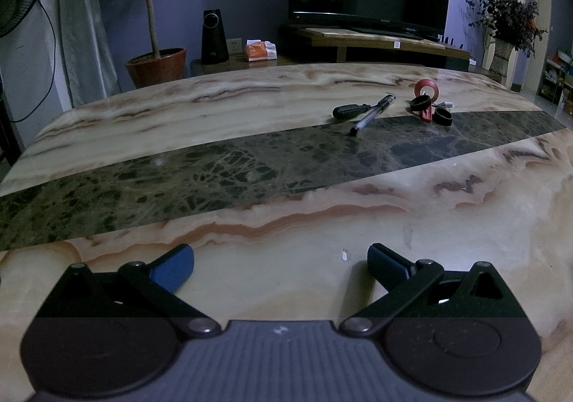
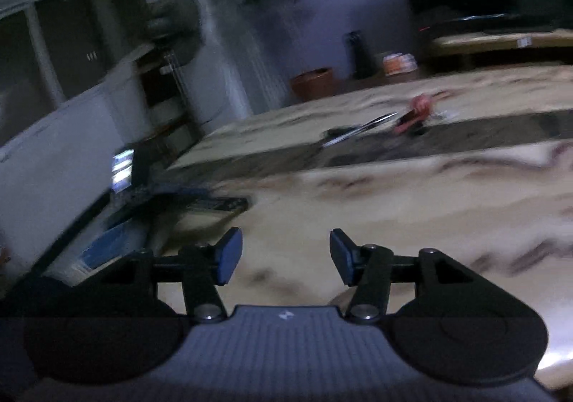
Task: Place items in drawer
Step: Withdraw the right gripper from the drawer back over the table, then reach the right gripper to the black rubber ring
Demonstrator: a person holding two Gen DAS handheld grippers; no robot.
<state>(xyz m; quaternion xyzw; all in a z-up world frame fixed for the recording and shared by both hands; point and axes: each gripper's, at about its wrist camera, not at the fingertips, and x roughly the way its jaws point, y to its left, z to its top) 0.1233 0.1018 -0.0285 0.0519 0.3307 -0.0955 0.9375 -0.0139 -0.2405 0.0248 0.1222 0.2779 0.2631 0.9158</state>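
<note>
**Both grippers empty, items on the tabletop**

While your left hand-held gripper hovers spread over the marble tabletop, your right hand-held gripper is also spread and empty. Far ahead lie the screwdriver, pen and red tape roll.

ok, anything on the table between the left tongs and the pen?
Nothing visible. Bare marble lies between the open left tongs and the pen. A screwdriver touches the pen's far side, not in the path.

Left tool angled downward, jaws spread wide, nothing between the blue pads. Right tool jaws parted and empty; view motion-blurred.
</note>
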